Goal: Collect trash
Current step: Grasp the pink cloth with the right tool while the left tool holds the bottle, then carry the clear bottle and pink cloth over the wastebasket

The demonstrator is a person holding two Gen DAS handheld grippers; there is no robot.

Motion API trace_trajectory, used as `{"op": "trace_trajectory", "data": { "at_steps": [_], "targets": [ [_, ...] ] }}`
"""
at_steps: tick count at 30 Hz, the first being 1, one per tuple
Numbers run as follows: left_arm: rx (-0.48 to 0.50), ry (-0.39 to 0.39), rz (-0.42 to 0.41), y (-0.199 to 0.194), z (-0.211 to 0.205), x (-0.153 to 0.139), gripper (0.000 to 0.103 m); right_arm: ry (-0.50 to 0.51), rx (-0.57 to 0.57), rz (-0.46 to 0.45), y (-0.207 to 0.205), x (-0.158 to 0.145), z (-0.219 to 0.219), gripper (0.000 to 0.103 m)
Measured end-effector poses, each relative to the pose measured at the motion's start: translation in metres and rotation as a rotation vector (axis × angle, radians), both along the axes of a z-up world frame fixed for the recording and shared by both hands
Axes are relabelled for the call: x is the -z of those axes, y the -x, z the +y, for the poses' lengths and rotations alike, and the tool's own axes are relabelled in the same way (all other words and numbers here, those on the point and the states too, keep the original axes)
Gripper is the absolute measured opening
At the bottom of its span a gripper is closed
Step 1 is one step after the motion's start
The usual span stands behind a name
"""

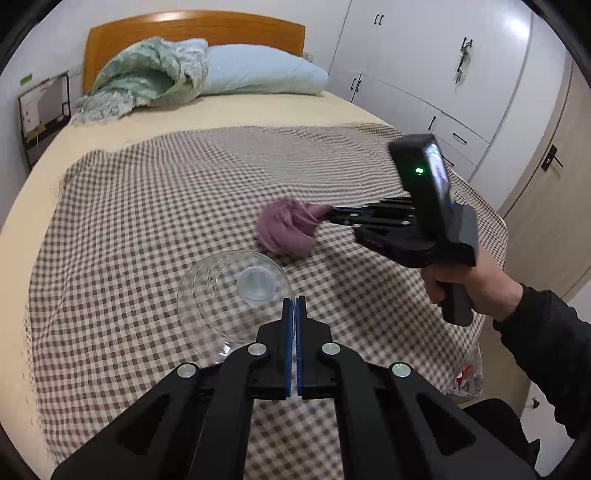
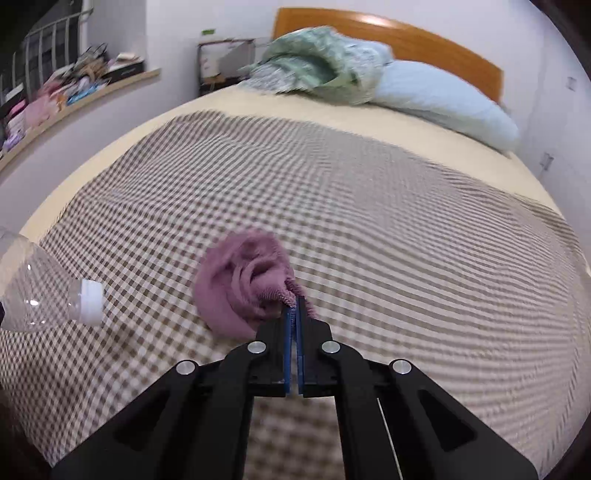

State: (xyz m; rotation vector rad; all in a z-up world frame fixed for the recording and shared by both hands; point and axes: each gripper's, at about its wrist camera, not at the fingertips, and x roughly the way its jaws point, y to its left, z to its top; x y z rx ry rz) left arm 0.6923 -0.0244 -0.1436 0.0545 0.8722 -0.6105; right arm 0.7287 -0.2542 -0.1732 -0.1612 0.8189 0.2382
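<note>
Lying on a checked cloth (image 1: 147, 206) spread over the bed (image 1: 229, 110), a crumpled purple rag (image 1: 288, 230) is pinched at its near edge by the right gripper (image 2: 294, 301), whose blue pads are drawn together on a fold of the fabric. From the left wrist view, that gripper is seen reaching in from the right, gripped by a hand (image 1: 476, 280) in a dark sleeve.

A clear plastic bottle (image 1: 229, 295) with a white cap (image 2: 89, 302) is held by the left gripper (image 1: 294, 301); its jaws are closed tight on the thin wall of the bottle, which points away from the camera, cap end outward. In the right wrist view the bottle is seen at the left edge, above the cloth and near the rag without touching it.

At the head of the bed, a pale blue pillow (image 1: 258, 70) and a green blanket (image 1: 147, 77) are bunched against the wooden headboard (image 1: 192, 31). White cupboards (image 1: 443, 66) are ranged along the right wall.
</note>
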Motion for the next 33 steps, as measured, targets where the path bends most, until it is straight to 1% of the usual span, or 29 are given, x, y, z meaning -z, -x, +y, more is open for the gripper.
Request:
{"op": "trace_trajectory", "data": {
  "at_steps": [3, 5, 7, 8, 9, 11, 13, 16, 17, 19, 21, 22, 24, 25, 27, 28, 29, 30, 31, 32, 33],
  "targets": [
    [0.011, -0.002, -0.015, 0.020, -0.016, -0.016, 0.000, -0.008, 0.057, -0.018, 0.027, -0.019, -0.034, 0.002],
    [0.012, 0.002, -0.028, 0.025, -0.030, -0.029, 0.000, -0.009, 0.102, -0.029, 0.044, -0.030, -0.061, 0.002],
    [0.031, 0.011, -0.029, 0.036, -0.046, -0.040, 0.000, 0.001, 0.163, -0.044, 0.074, -0.045, -0.098, 0.002],
    [0.046, 0.012, -0.036, 0.045, -0.059, -0.048, 0.000, 0.008, 0.183, -0.049, 0.086, -0.047, -0.110, 0.002],
    [0.064, 0.014, -0.043, 0.053, -0.072, -0.052, 0.000, 0.019, 0.216, -0.057, 0.105, -0.054, -0.131, 0.002],
    [0.121, 0.034, -0.047, 0.074, -0.107, -0.060, 0.000, 0.025, 0.281, -0.067, 0.143, -0.066, -0.173, 0.002],
    [0.182, 0.033, -0.022, 0.094, -0.146, -0.056, 0.000, 0.036, 0.351, -0.074, 0.186, -0.074, -0.217, 0.002],
    [0.290, 0.047, 0.013, 0.132, -0.210, -0.052, 0.000, 0.085, 0.455, -0.082, 0.259, -0.083, -0.276, 0.002],
    [0.333, 0.052, 0.024, 0.147, -0.234, -0.050, 0.000, 0.095, 0.505, -0.084, 0.293, -0.085, -0.299, 0.002],
    [0.411, 0.057, 0.048, 0.176, -0.275, -0.046, 0.000, 0.119, 0.566, -0.084, 0.335, -0.085, -0.324, 0.002],
    [0.503, 0.039, 0.078, 0.208, -0.323, -0.032, 0.000, 0.181, 0.637, -0.080, 0.388, -0.078, -0.347, 0.002],
    [0.534, 0.028, 0.089, 0.224, -0.340, -0.028, 0.000, 0.200, 0.661, -0.070, 0.409, -0.072, -0.355, 0.002],
    [0.618, -0.006, 0.130, 0.259, -0.384, -0.004, 0.000, 0.204, 0.710, -0.039, 0.455, -0.053, -0.372, 0.002],
    [0.640, -0.020, 0.146, 0.270, -0.398, 0.005, 0.000, 0.195, 0.729, -0.022, 0.470, -0.043, -0.374, 0.002],
    [0.677, -0.061, 0.214, 0.291, -0.433, 0.040, 0.000, 0.163, 0.774, 0.022, 0.507, -0.016, -0.385, 0.002],
    [0.696, -0.110, 0.266, 0.303, -0.456, 0.069, 0.000, 0.143, 0.794, 0.041, 0.522, -0.001, -0.388, 0.002],
    [0.702, -0.160, 0.294, 0.308, -0.470, 0.093, 0.000, 0.127, 0.808, 0.053, 0.531, 0.009, -0.391, 0.002],
    [0.704, -0.191, 0.316, 0.310, -0.481, 0.107, 0.000, 0.103, 0.825, 0.072, 0.543, 0.023, -0.395, 0.002],
    [0.713, -0.243, 0.360, 0.315, -0.498, 0.136, 0.000, 0.081, 0.841, 0.088, 0.554, 0.037, -0.396, 0.002],
    [0.709, -0.269, 0.388, 0.314, -0.509, 0.149, 0.000, 0.067, 0.851, 0.098, 0.557, 0.046, -0.396, 0.002],
    [0.700, -0.294, 0.427, 0.308, -0.516, 0.168, 0.000, 0.043, 0.864, 0.110, 0.564, 0.057, -0.395, 0.002]
  ]
}}
